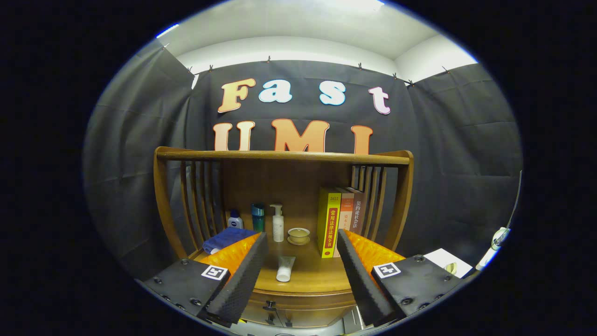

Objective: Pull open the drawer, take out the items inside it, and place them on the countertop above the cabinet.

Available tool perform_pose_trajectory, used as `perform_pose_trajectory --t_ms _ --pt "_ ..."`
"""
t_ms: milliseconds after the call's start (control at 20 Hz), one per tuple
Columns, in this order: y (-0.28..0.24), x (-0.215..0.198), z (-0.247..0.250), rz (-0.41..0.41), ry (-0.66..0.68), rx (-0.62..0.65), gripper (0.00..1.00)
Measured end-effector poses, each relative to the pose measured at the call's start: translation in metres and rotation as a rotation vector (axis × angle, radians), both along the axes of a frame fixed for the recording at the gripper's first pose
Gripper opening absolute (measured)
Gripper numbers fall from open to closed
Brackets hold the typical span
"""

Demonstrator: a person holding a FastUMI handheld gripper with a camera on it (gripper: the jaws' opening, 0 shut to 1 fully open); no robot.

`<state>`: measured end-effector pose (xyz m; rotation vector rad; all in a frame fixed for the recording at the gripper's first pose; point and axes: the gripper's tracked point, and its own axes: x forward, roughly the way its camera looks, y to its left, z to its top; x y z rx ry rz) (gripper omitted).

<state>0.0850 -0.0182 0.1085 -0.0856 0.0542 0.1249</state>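
Observation:
My gripper [302, 242] is open, its two fingers spread wide with nothing between them. Just ahead of them and between them lies a white tube [285, 269] on the wooden countertop [317, 273] of the cabinet. Below the countertop's front edge, low between the fingers, I see the drawer front [298, 308] with a dark handle [269, 306]. Whether the drawer stands open I cannot tell from here.
On the countertop stand several books [339, 221] at the right, a small bowl on a saucer [298, 235], a white pump bottle [278, 223], a dark green bottle [257, 216], a small white bottle [235, 219] and a folded blue cloth [224, 239]. A curved slatted wooden rail [284, 156] encloses the top.

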Motion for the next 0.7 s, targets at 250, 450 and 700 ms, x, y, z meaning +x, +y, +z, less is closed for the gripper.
perform_pose_trajectory --t_ms 250,450,700 --pt "-0.0042 -0.0030 0.0042 -0.010 -0.009 -0.007 0.98" --pt "-0.0044 -0.0028 0.0049 -0.014 -0.011 -0.005 0.98" --pt "-0.0023 -0.0015 0.0030 -0.012 -0.008 0.000 0.98"
